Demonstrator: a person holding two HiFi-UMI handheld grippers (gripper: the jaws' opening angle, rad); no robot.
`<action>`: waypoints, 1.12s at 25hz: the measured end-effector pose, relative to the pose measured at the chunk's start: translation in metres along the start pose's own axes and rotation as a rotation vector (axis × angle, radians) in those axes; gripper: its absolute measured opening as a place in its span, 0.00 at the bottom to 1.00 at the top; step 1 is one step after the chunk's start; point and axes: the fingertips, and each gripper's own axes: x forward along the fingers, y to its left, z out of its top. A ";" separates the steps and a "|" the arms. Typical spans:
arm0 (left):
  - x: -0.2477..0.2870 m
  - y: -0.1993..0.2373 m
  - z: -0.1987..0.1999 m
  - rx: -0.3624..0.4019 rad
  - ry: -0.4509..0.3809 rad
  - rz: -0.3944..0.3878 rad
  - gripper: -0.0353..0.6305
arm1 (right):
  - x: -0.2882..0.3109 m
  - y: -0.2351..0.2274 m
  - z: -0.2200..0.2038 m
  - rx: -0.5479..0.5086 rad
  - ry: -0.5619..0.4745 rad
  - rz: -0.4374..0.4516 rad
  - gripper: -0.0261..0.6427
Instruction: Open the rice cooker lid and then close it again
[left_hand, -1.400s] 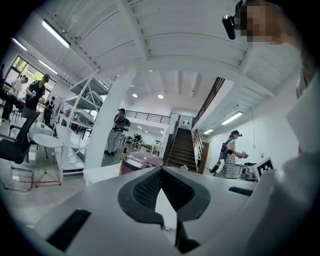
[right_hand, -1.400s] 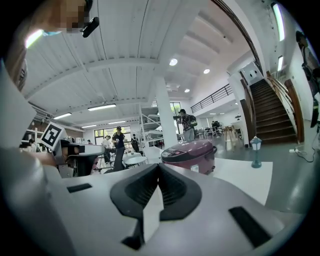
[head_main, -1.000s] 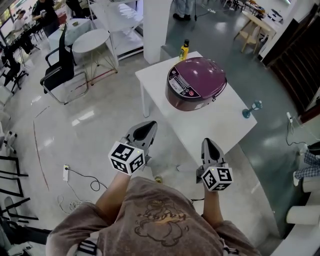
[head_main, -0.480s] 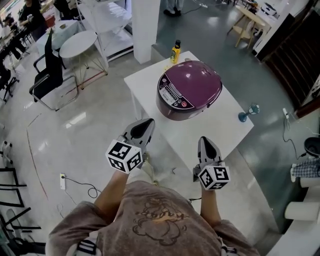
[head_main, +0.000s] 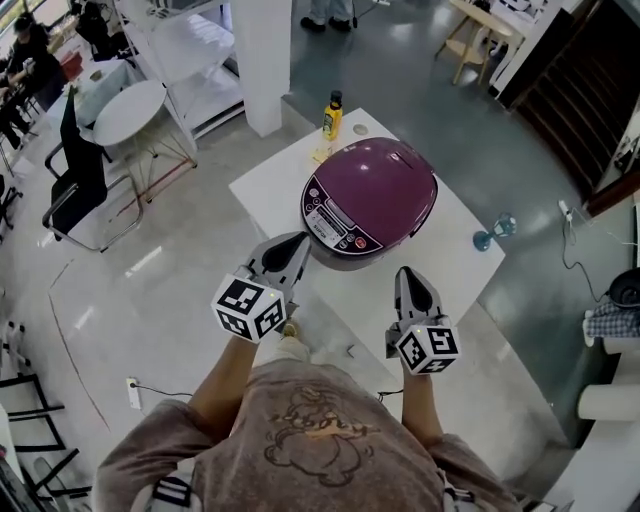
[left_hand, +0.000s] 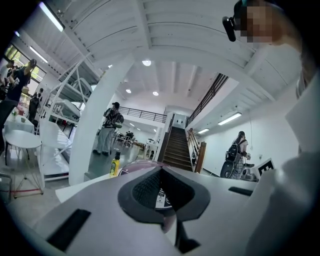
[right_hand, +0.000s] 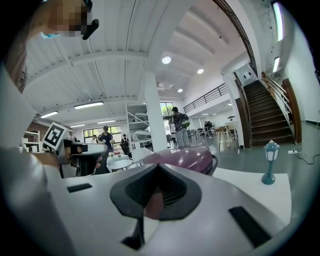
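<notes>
The purple rice cooker (head_main: 370, 200) sits with its lid (head_main: 388, 180) shut near the middle of the white table (head_main: 262, 178). Its control panel (head_main: 335, 222) faces the person, a yellow bottle (head_main: 331, 113) stands at the far edge behind it, and a small blue ornament (head_main: 493, 230) is well apart to the right. Both tools are held about level near the table's front edge: the left gripper (head_main: 297, 241) has its jaws together with nothing in them, its tip just beside the cooker's front-left, and the right gripper (head_main: 410, 274) is likewise closed and empty, off the front-right. This looks like the reach-in before opening. To do it well, I judge one closed tip should press the lid's release near the front, whose exact spot cannot be made out here, while the other steadies the body so the cooker does not slide on the smooth top; come in slowly over the panel and let the lid rise freely
</notes>
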 end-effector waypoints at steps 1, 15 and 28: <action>0.007 0.003 0.003 0.001 0.003 -0.011 0.08 | 0.005 -0.003 0.003 0.000 -0.002 -0.010 0.04; 0.087 0.043 0.012 0.003 0.050 -0.171 0.08 | 0.055 -0.025 0.019 0.000 -0.020 -0.161 0.04; 0.111 0.041 -0.001 0.012 0.104 -0.243 0.09 | 0.066 -0.034 0.022 -0.001 -0.029 -0.207 0.04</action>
